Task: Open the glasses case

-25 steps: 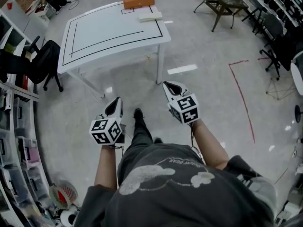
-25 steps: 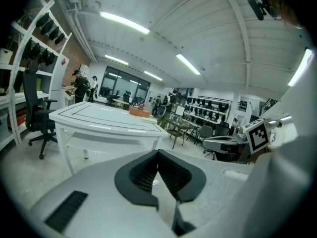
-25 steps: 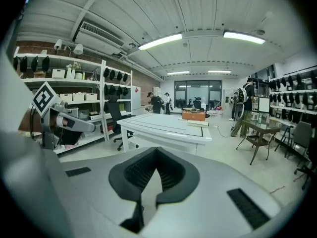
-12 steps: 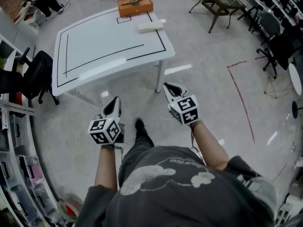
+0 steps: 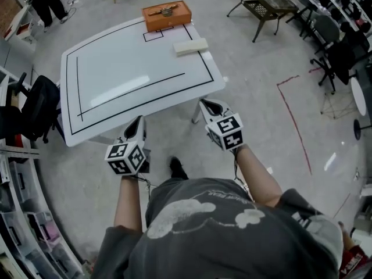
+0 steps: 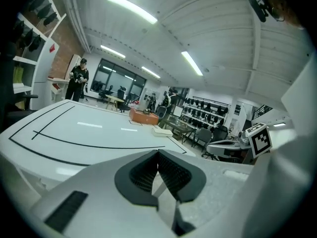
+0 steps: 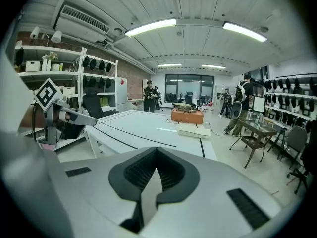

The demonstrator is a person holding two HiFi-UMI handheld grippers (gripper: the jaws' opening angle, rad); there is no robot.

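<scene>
Now we hold the left gripper (image 5: pixel 139 122) and the right gripper (image 5: pixel 206 104) at the near edge of the white tabletop (image 5: pixel 128 80), the fingers of each pressed together with nothing between them. The glasses case (image 5: pixel 190 46) lies closed by the tabletop's far right edge, well apart from both, near an orange box (image 5: pixel 167 16).

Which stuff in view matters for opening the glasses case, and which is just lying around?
Job: cream case on the table, likely the glasses case; left gripper and right gripper, both shut and empty.
Lying about: orange box; black chair; side table.
</scene>
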